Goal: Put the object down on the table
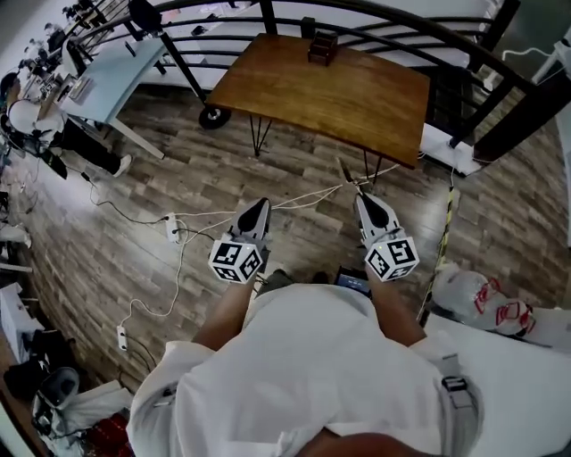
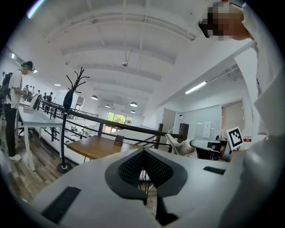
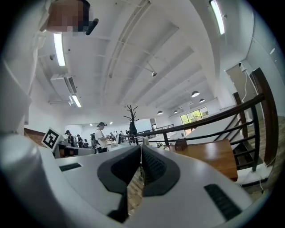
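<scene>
I hold the left gripper [image 1: 258, 206] and right gripper [image 1: 360, 197] pressed together, empty, short of the wooden table [image 1: 357, 98].

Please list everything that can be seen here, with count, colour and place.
railing: one, black, curved, far side
table: one, brown wood, in front of the railing
box: one, dark, at the table's far edge
desk: one, pale blue, far left
coat rack: one, black, near the desk
cables: several, white, on the floor
bag: one, white and red, floor at right
people: several, far left
left tongs: one, grey, jaws together
right tongs: one, grey, jaws together
</scene>
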`<control>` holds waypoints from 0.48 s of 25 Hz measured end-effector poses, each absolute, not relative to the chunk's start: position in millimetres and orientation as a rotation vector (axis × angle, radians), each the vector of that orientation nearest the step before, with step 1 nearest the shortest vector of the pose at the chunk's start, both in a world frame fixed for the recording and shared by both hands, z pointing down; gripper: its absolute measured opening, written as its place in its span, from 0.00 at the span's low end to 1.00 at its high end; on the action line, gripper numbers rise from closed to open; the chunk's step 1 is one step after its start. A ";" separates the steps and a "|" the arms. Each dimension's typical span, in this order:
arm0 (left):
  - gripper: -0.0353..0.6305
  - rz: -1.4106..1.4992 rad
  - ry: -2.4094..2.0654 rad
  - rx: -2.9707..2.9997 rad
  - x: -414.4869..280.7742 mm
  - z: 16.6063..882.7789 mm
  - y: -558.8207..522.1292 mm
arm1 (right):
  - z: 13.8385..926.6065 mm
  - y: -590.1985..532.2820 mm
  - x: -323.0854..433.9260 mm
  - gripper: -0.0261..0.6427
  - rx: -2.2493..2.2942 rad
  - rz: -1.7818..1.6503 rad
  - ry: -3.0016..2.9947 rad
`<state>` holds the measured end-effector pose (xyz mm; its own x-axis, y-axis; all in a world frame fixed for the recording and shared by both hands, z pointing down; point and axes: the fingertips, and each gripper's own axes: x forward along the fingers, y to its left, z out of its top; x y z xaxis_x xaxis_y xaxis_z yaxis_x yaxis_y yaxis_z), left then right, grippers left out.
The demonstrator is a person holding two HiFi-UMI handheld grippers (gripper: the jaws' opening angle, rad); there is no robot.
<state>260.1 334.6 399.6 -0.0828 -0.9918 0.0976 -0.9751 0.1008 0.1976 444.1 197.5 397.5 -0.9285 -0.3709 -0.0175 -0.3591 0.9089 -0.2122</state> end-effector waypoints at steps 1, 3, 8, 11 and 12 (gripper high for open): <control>0.07 -0.113 -2.180 1.966 258.3 399.6 337.2 | 398.9 194.3 447.3 0.08 -0.582 -0.322 3.007; 0.07 -0.092 -2.198 1.946 254.3 402.4 342.7 | 403.1 188.8 453.8 0.08 -0.599 -0.336 2.998; 0.07 -0.108 -2.231 1.867 230.0 416.3 346.9 | 415.9 177.7 454.6 0.08 -0.631 -0.359 3.007; 0.07 -0.128 -2.243 1.850 214.2 425.5 343.0 | 423.0 175.6 443.9 0.08 -0.614 -0.363 3.031; 0.07 -0.135 -2.245 1.843 208.4 428.9 340.9 | 423.5 174.7 439.6 0.08 -0.606 -0.360 3.035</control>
